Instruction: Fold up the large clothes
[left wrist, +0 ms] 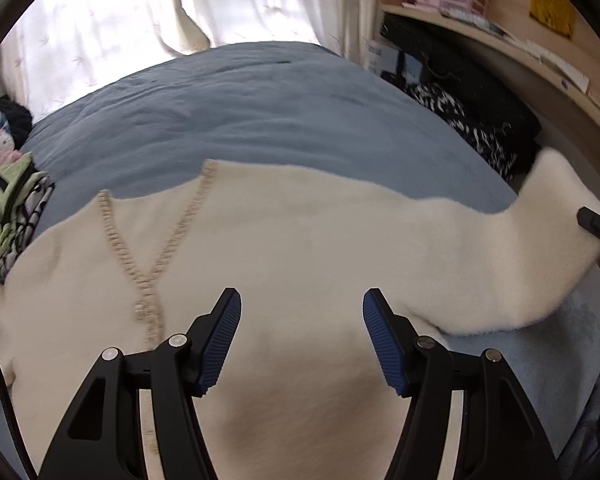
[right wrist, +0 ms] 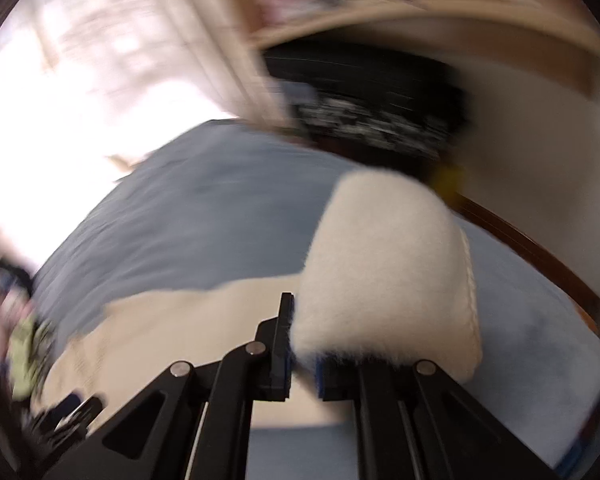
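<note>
Here, blur smears the right gripper pinching the cream sweater's sleeve; left gripper spread.

Cream cardigan with beige stitched trim, slate-blue bedspread, black-and-white patterned fabric, blue-padded black tools.

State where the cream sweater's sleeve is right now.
In the right wrist view the sleeve is clamped in the right gripper, lifted above the blue bedcover. The left wrist view shows it at far right.
</note>
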### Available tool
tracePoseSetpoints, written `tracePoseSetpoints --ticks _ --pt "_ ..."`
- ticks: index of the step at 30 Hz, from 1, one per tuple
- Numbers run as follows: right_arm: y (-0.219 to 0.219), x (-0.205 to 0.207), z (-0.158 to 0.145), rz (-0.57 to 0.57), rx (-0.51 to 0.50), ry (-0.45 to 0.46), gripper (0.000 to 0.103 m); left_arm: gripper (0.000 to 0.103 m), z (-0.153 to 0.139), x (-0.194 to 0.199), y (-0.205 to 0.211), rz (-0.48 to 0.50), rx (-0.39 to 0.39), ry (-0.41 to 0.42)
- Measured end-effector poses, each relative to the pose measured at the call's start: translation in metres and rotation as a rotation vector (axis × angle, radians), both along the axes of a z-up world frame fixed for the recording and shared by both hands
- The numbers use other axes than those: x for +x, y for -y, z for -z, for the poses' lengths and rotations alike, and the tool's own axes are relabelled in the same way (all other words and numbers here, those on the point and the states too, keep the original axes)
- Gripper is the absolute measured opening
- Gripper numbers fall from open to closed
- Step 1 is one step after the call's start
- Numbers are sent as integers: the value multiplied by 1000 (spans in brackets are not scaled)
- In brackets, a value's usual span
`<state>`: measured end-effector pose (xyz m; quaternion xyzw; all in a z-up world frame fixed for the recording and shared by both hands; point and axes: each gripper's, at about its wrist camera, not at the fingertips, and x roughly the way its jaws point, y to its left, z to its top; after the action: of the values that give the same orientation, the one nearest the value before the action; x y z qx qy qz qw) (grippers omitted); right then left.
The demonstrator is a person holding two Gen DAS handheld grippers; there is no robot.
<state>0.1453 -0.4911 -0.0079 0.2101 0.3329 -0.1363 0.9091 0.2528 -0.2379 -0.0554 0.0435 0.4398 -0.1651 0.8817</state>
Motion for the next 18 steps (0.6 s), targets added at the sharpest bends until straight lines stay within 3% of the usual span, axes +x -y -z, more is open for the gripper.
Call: tracePoseSetpoints --ticks 4,7,9,13,18 --pt "-93 27 13 -251 -16 -14 8 62 -3 -5 -52 -35 -29 9" --pt "-139 41 51 -339 -40 -120 11 62 12 -7 -75 -23 -37 -37" --pt "-163 45 87 -386 -57 -219 22 62 25 -6 -83 5 -58 -86" --pt "-182 29 116 -402 -83 -302 39 62 52 -3 -96 30 -163 -211" --pt "-174 -8 103 -378 -20 -242 56 62 62 -6 -96 41 -283 -277"
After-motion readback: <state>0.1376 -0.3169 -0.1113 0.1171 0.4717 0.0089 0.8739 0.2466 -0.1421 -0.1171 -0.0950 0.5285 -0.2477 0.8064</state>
